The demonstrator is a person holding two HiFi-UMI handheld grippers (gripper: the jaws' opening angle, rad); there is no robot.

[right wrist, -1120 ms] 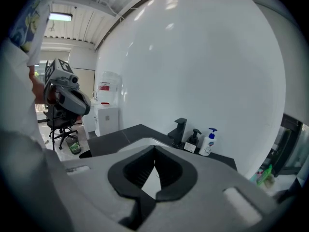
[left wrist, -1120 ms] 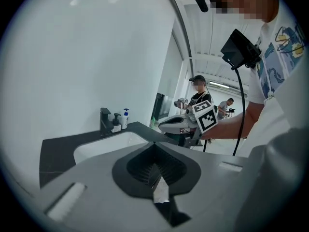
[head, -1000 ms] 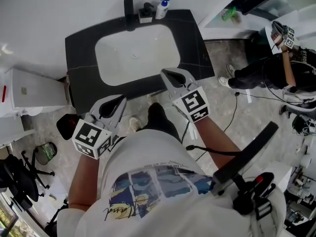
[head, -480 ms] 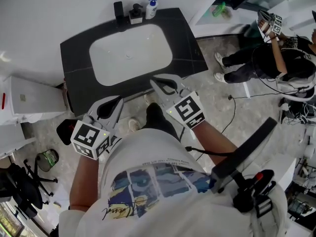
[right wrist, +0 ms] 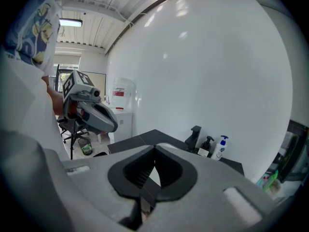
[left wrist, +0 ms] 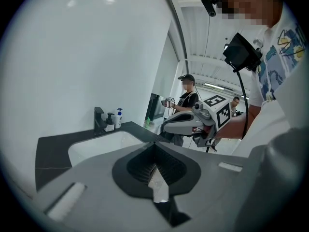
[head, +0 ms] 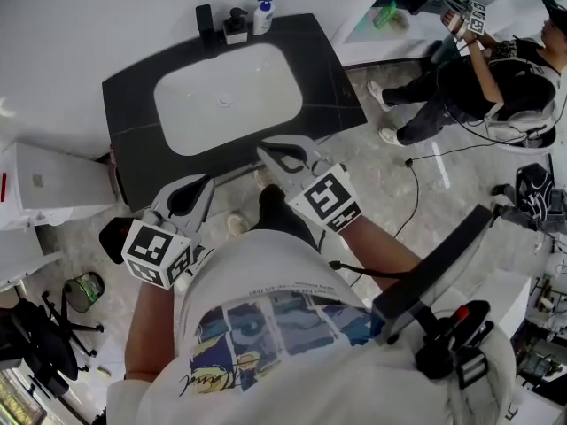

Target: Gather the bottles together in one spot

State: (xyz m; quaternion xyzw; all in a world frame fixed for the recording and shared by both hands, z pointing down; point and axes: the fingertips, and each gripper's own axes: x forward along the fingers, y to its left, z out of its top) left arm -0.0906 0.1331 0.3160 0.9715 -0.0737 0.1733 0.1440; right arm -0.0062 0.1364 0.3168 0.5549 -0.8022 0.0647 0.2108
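far across the tabletop sit a white bottle and dark bottle; left claw and right claw, shut and empty, could tip them.

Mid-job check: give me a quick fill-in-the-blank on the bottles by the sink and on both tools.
The white bottle has a ___ pump top.
The dark bottle stands between the faucet and the ___ bottle.
The left tool and right tool are both ___ and empty.
Missing words: blue; white; shut.

Upright white bottle beside dark bottle
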